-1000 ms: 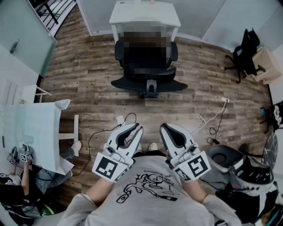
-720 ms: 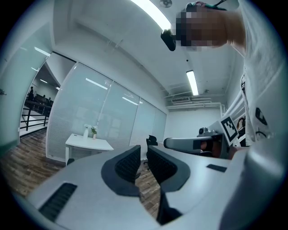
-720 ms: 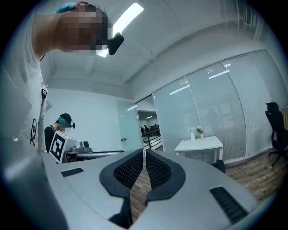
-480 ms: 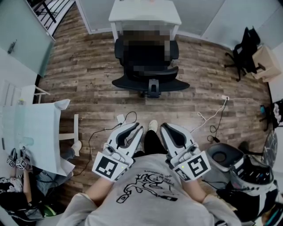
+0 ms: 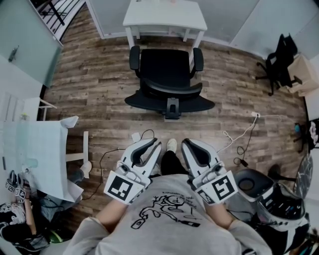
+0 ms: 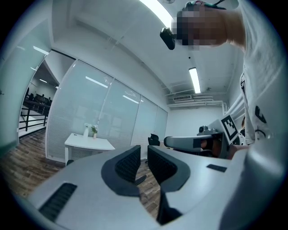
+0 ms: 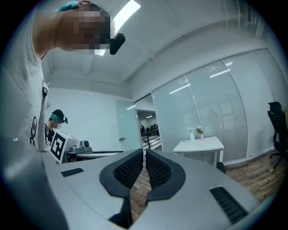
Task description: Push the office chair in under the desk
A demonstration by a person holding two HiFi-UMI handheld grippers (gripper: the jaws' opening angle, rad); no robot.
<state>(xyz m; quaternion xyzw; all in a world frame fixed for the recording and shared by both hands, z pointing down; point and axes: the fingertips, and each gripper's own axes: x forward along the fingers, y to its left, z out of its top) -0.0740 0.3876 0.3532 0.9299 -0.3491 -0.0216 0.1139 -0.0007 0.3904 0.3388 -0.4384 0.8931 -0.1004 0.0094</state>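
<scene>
Two claws point level, both empty: left claw [image 5: 153, 144] slightly parted, right claw [image 5: 185, 144] closed. Chair [image 5: 167, 69] stands just before the white tabletop [image 5: 164, 15], facing it, well apart from both claws.

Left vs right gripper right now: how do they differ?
The left gripper has its jaws slightly apart; the right gripper has its jaws closed together. In the head view the left gripper leans toward the right, the right gripper toward the left. Both are empty, held at the person's waist, short of the office chair.
</scene>
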